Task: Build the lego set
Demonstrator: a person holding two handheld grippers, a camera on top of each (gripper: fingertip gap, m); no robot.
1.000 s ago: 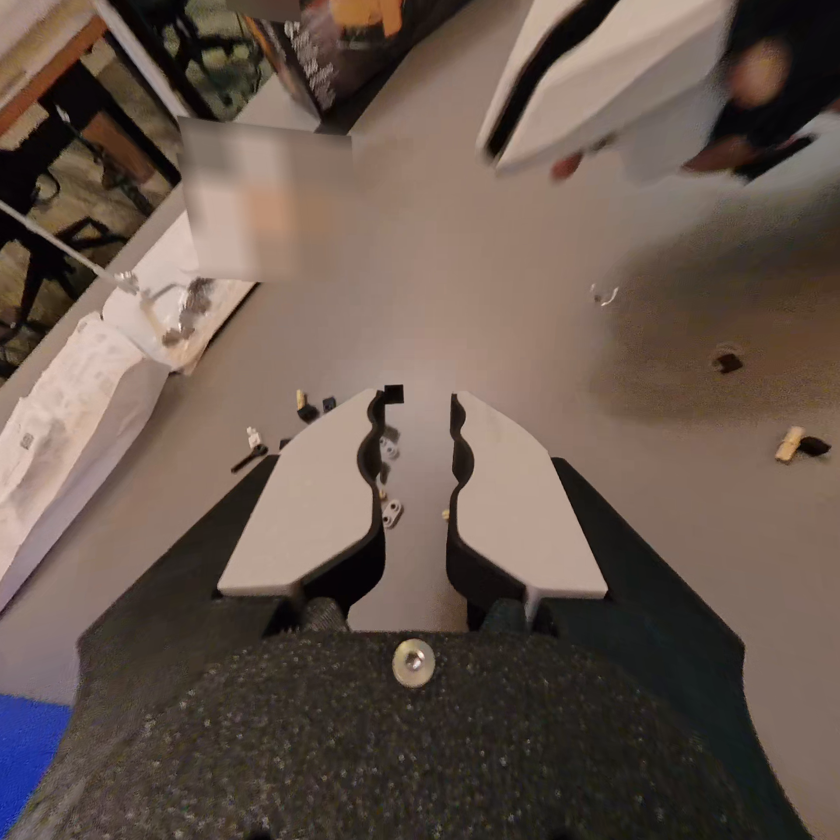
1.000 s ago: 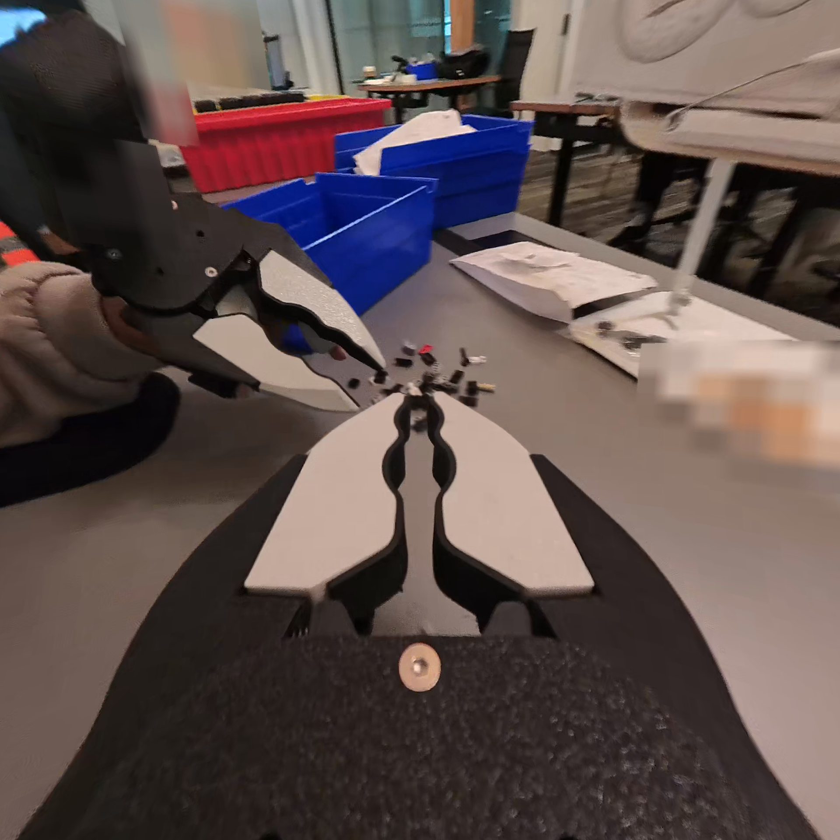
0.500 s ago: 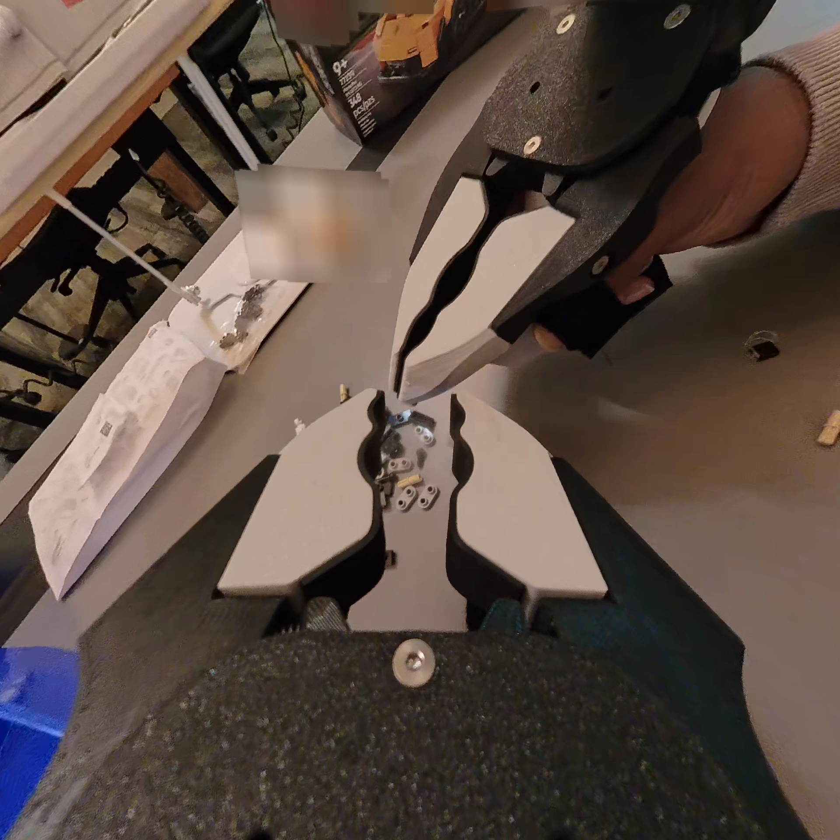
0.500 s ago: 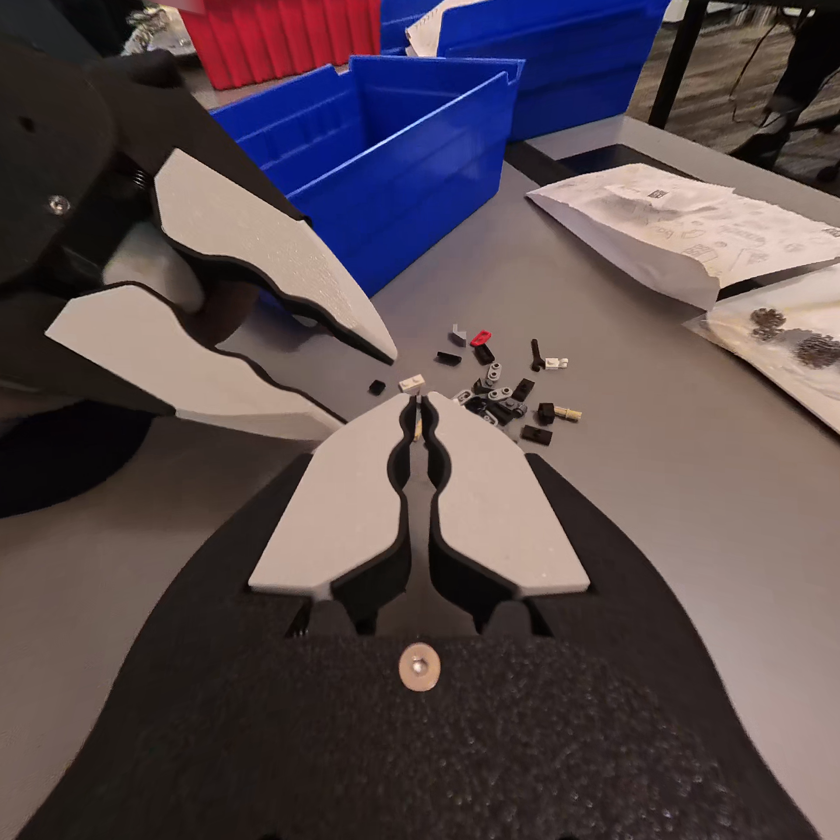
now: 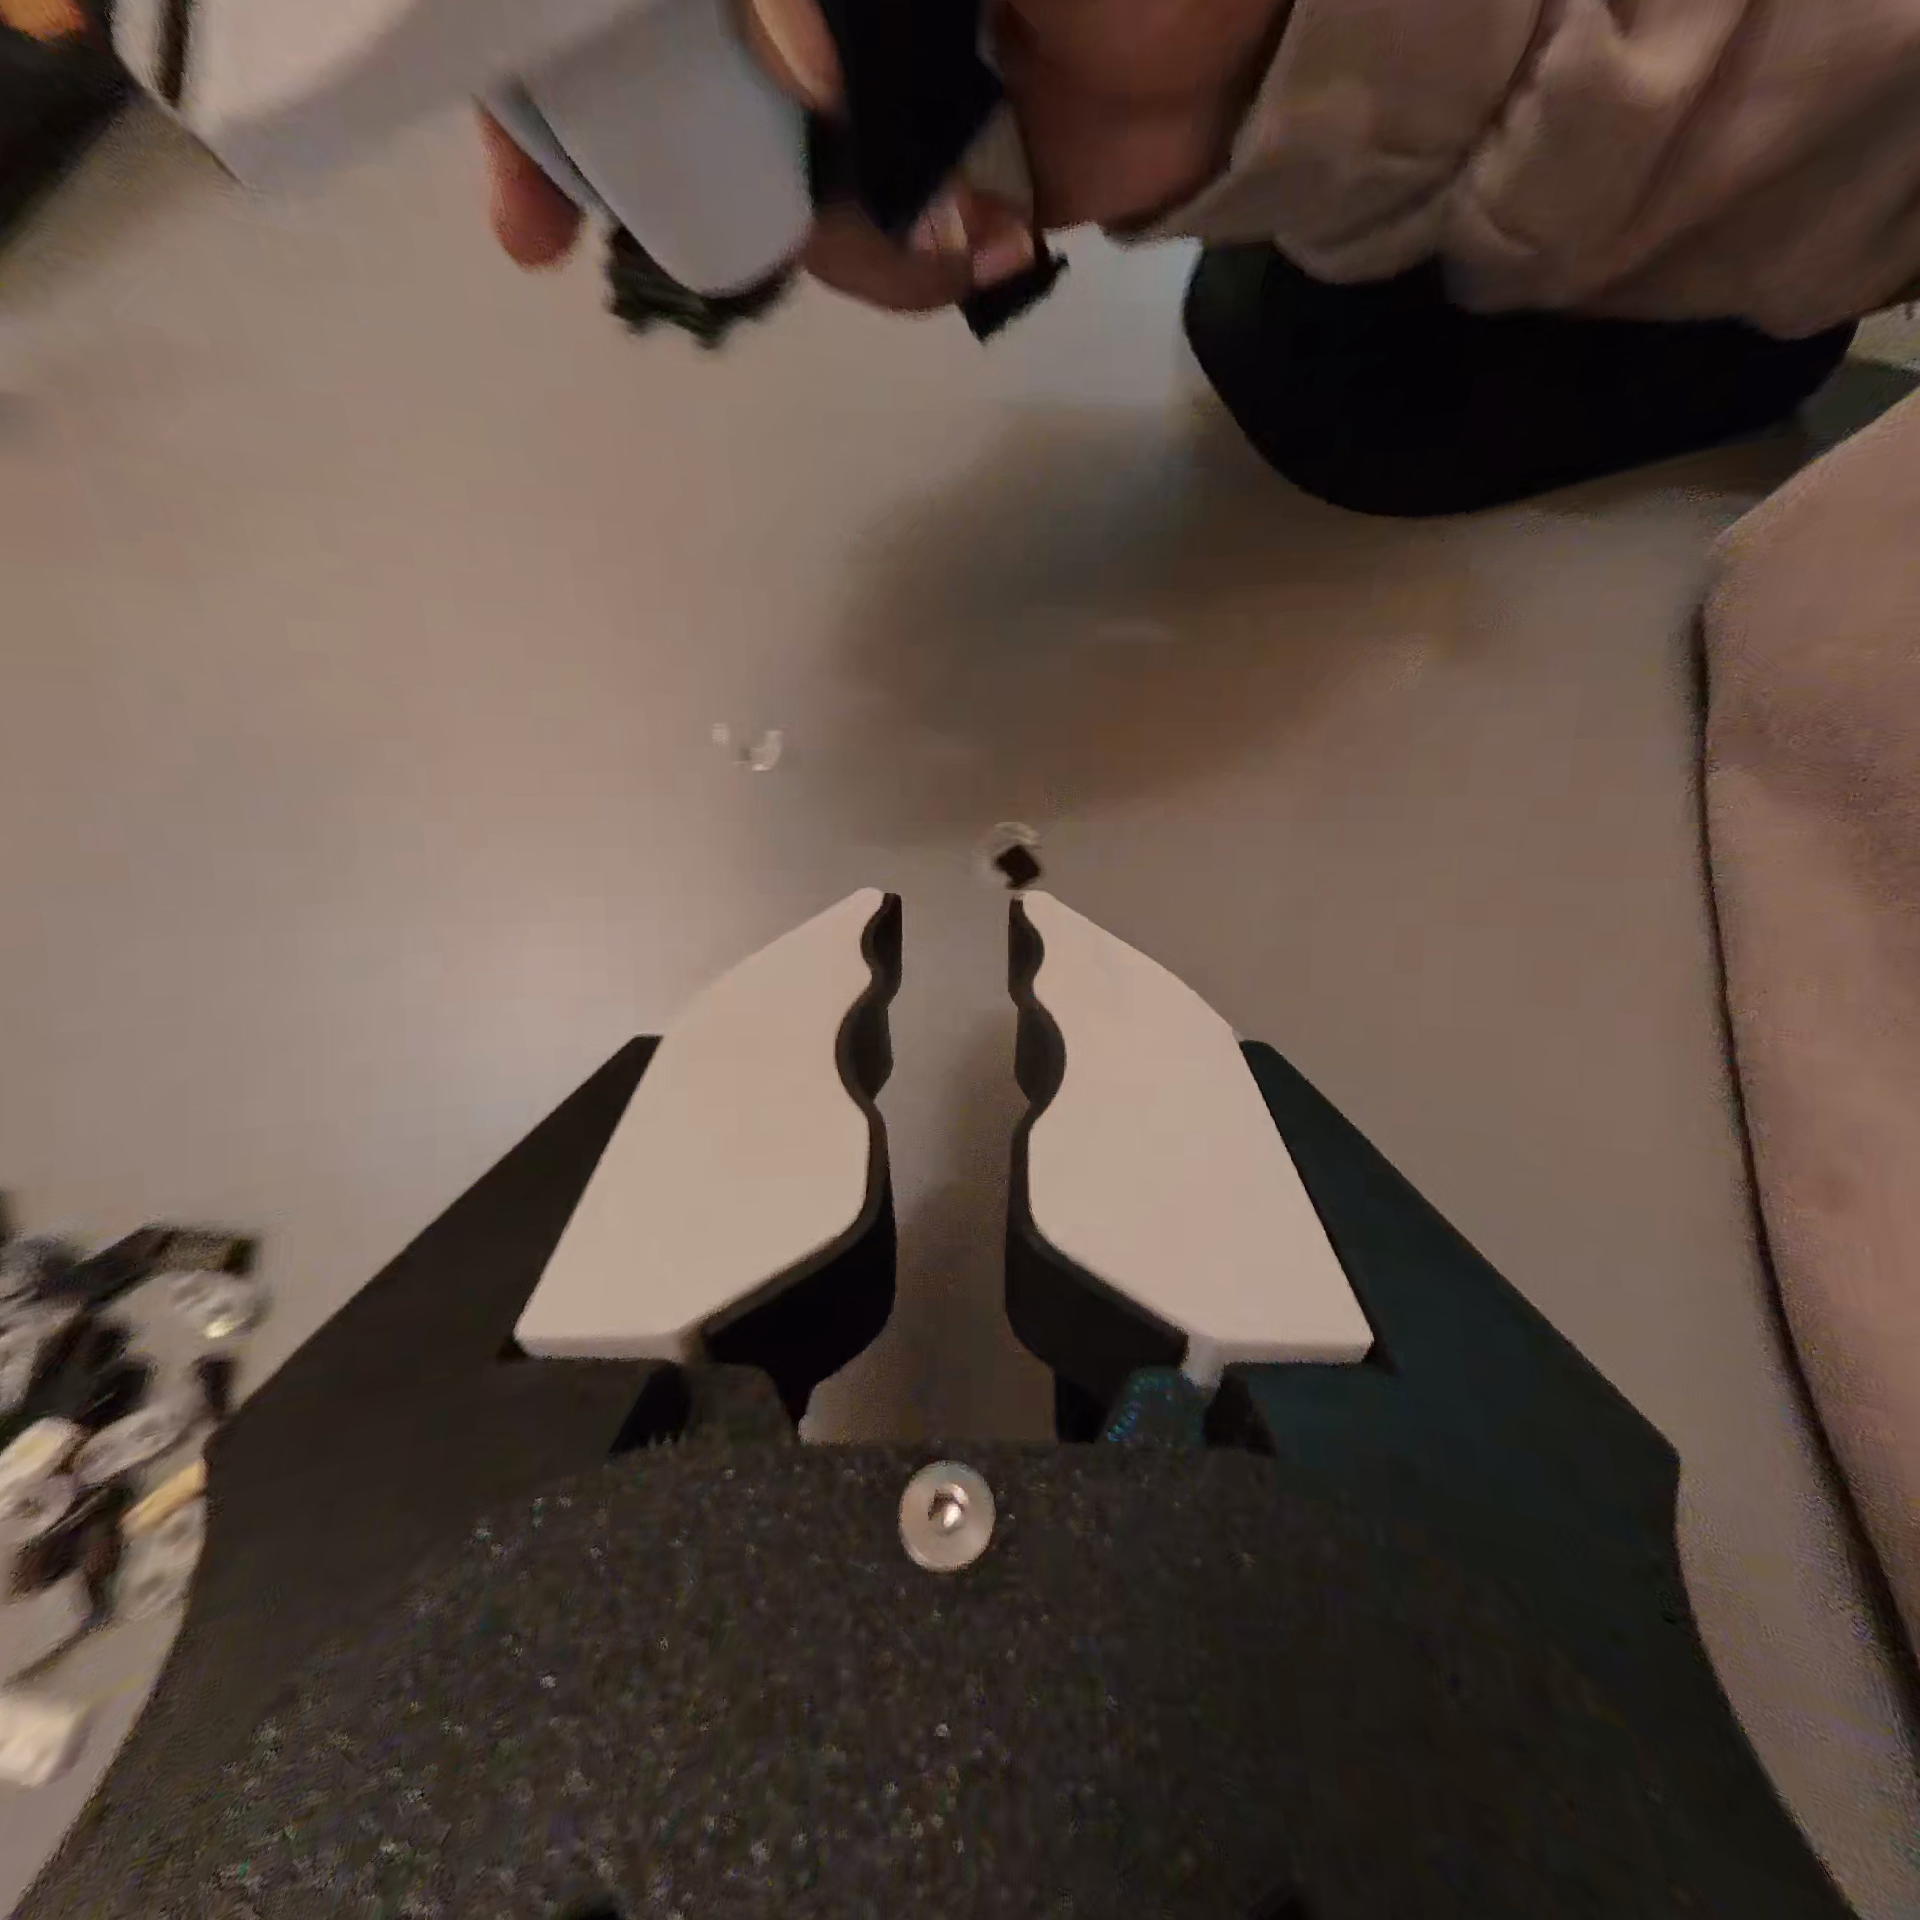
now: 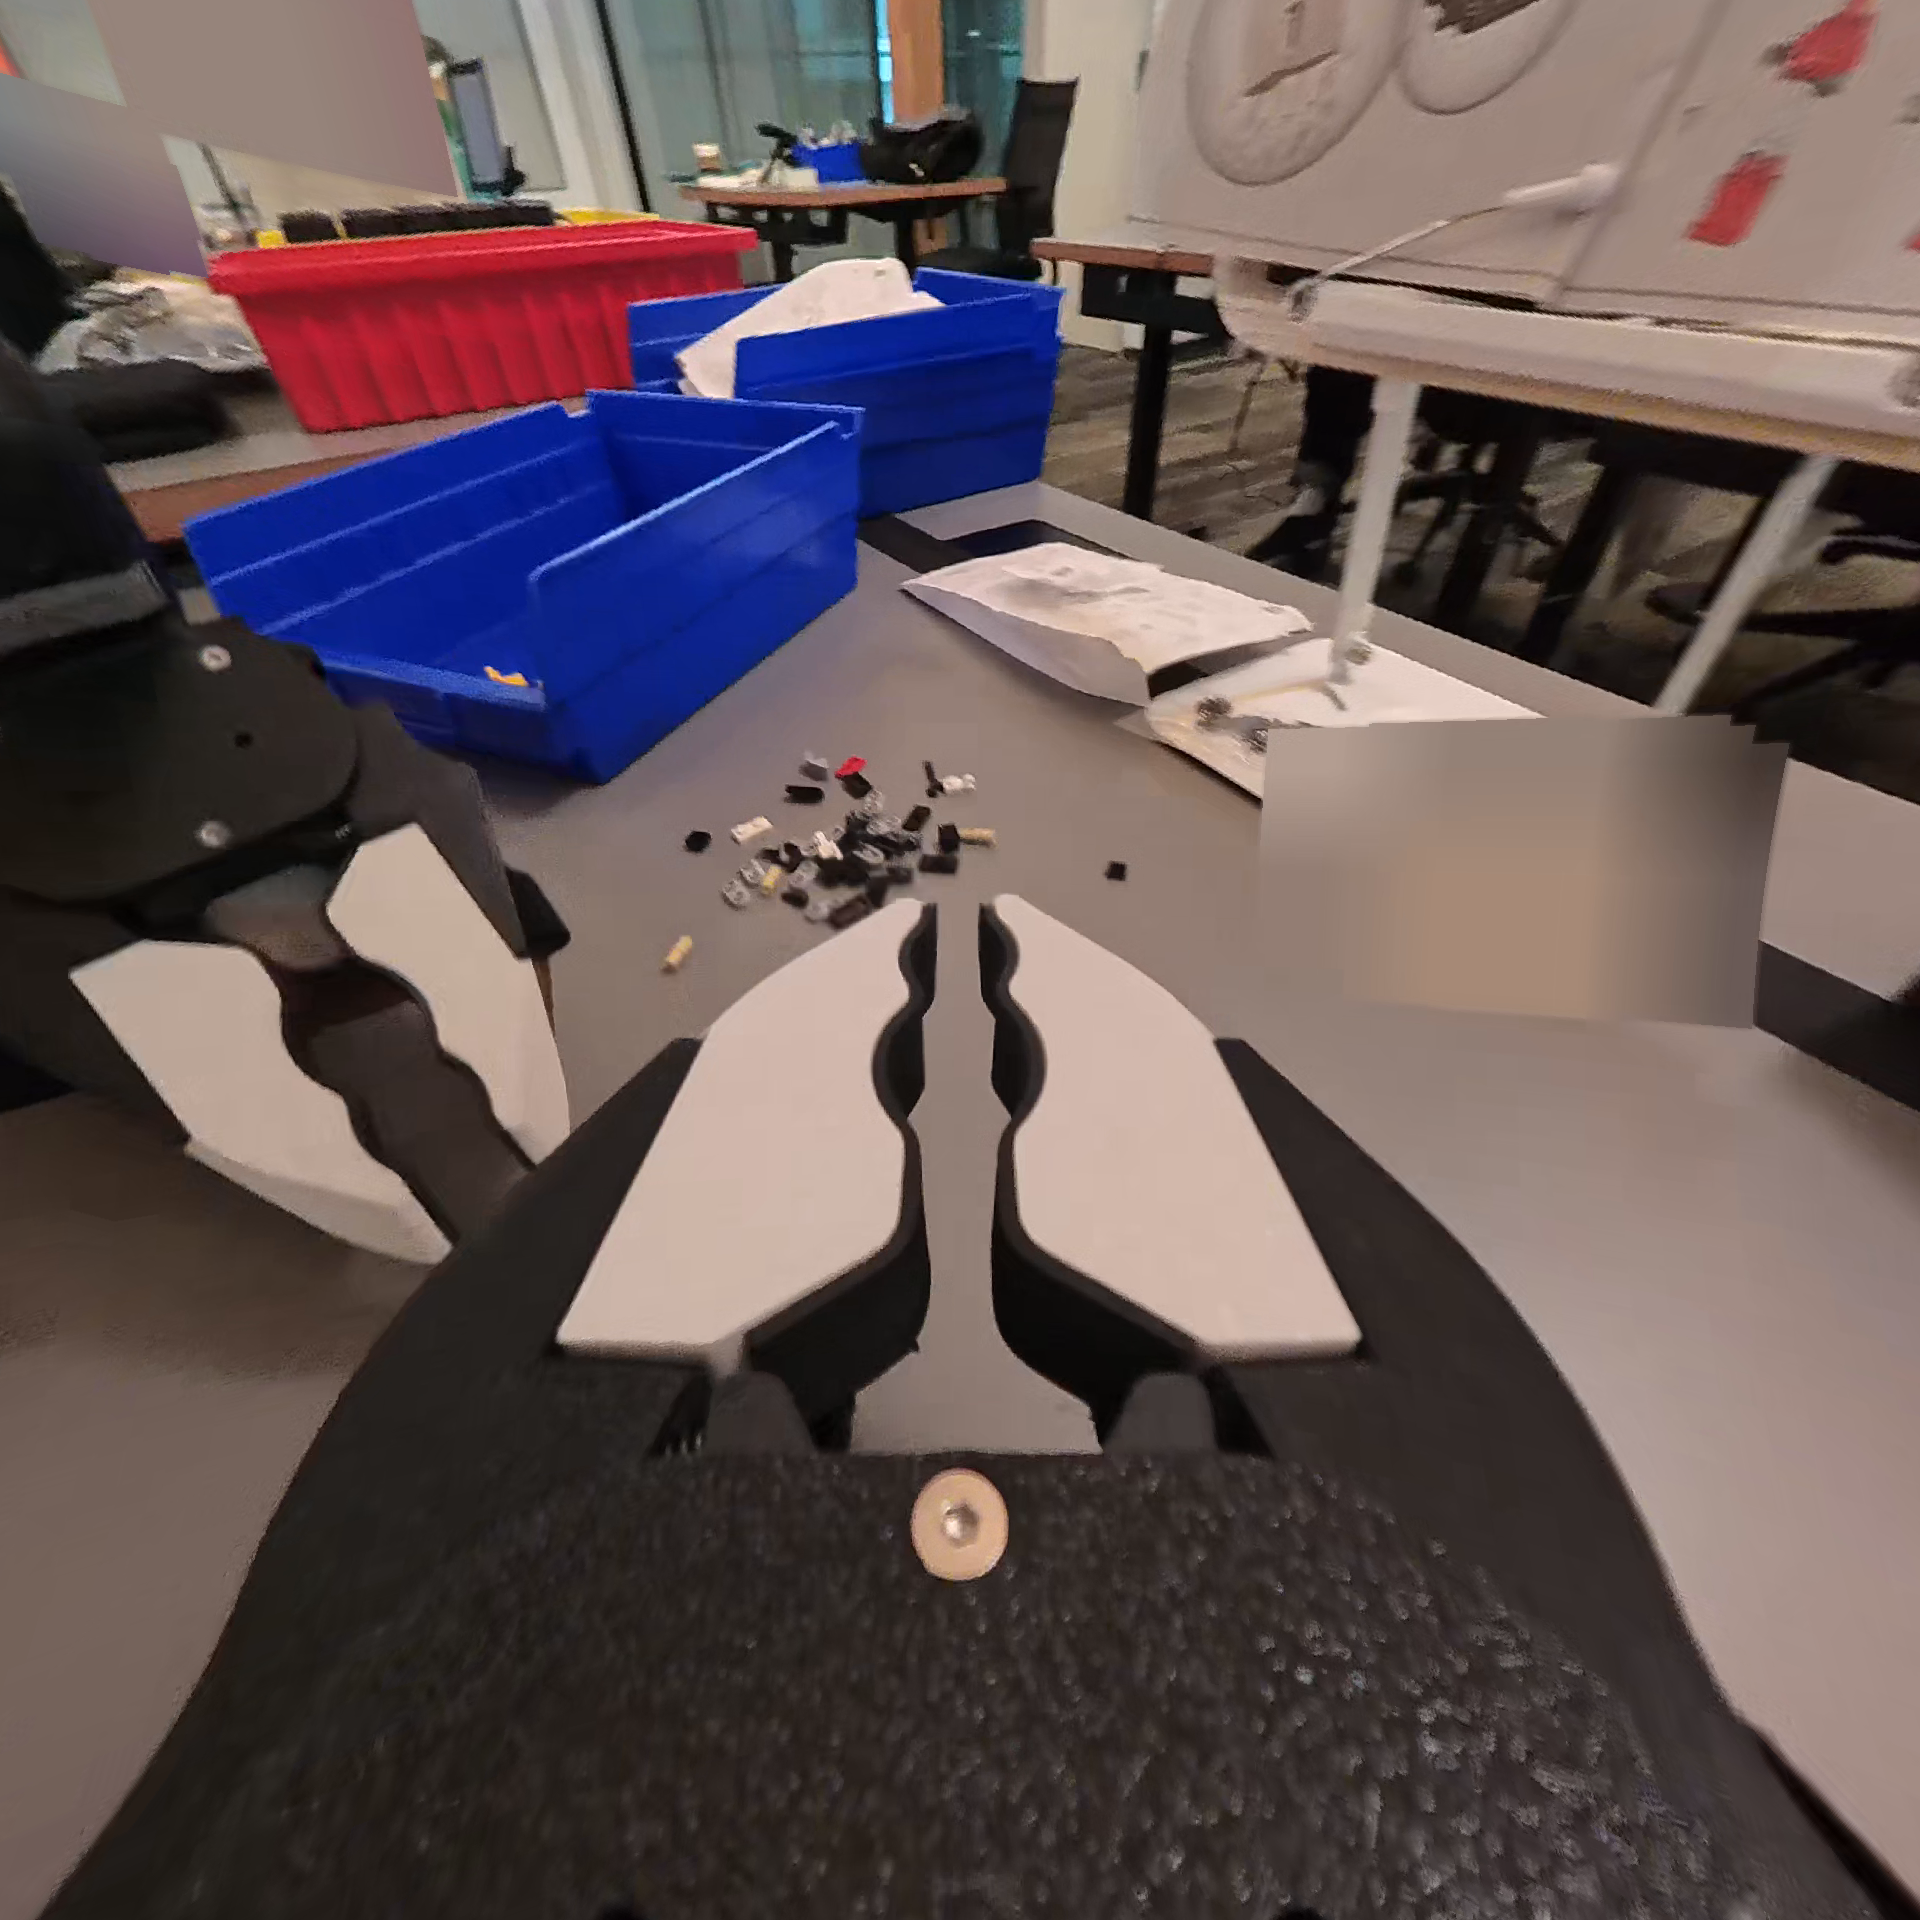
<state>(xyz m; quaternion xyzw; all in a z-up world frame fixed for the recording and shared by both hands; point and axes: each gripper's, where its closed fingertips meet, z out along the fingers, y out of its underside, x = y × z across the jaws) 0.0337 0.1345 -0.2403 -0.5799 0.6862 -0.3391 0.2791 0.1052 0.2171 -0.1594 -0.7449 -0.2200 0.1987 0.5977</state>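
Note:
Several small black, grey and white lego pieces lie in a pile (image 6: 842,842) on the grey table (image 6: 1455,1195); the pile shows blurred at the lower left of the left wrist view (image 5: 94,1403). My left gripper (image 5: 954,904) is open and empty, close above the table. A small black piece (image 5: 1013,857) lies just ahead of its right fingertip. A tiny clear piece (image 5: 753,746) lies farther off. My right gripper (image 6: 958,909) is narrowly open and empty, just short of the pile. The left gripper (image 6: 483,1195) shows open at the left of the right wrist view.
A tan piece (image 6: 677,951) and a black piece (image 6: 1115,871) lie apart from the pile. Blue bins (image 6: 540,582) and a red bin (image 6: 468,312) stand behind it. White paper bags (image 6: 1091,613) lie at the right. A person's sleeve (image 5: 1818,1039) borders the left gripper. My right fingertips sit around 12 centimetres from my left ones. To reach the small black piece (image 5: 1013,857) in a straight line is about 4 centimetres for my left fingers, about 15 centimetres for my right.
My left gripper has swung away from the pile over to the lone black piece. My right gripper has pulled back from the pile and its jaws have parted a little.

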